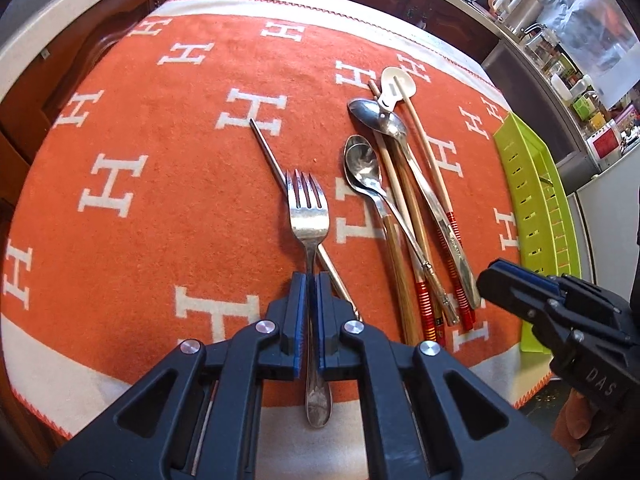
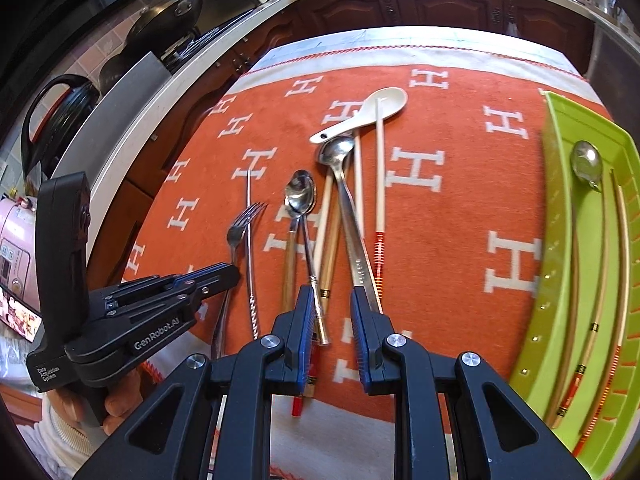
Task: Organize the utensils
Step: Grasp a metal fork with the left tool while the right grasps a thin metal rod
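Fork: stiff, slick steel; left claw pinched tight on its neck.
Right claw: slightly parted, empty, above the handles.

- Blanket: woolly cloth, matt, napped.
- Fork: metal, dull-polished, smudged.
- Spoons: shiny metal, mirror-like bowls.
- White spoon: smooth, glossy, ceramic or plastic, cannot tell.
- Chopsticks: pale wood, lacquered red ends.
- Tray: glossy green plastic.
- Grippers: matt black plastic, ribbed blue pads.
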Available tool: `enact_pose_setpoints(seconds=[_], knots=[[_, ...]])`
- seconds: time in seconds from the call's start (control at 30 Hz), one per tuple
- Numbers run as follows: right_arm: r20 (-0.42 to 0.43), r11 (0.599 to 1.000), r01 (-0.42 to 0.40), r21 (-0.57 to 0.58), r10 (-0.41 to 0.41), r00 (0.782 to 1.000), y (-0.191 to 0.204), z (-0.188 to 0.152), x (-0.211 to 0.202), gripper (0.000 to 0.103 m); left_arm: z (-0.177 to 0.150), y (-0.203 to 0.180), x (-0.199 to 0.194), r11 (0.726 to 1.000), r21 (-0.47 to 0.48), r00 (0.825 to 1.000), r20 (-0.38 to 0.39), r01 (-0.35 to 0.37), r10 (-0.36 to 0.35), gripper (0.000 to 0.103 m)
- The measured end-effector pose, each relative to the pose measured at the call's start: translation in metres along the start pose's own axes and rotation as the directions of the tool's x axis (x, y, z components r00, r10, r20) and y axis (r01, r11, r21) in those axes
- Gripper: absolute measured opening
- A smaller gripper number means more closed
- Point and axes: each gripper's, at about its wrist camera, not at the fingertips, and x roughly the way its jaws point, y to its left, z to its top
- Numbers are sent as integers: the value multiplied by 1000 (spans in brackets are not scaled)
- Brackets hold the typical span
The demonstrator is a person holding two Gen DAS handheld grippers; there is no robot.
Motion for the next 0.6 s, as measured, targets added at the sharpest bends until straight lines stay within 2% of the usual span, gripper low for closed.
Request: enact_pose_setpoints(seconds=[0.23,0.43,0.53,0.6], knots=[[-8,1000,-14,-15,14,1000,4,2,7,18,10,12,6,995,-52,997,15,81,-80,1],[-7,1000,-17,-15,17,1000,3,2,9,18,19,26,16,968,-136,978,37,211,-207,1],[-7,1000,-18,-15,18,1000,3,2,9,18,20,28,20,958,-156,970,64,240,-233,1],[-7,1000,-17,-17,17,1000,3,2,9,18,19,23,21,962,-147,972,79,230,-220,1]])
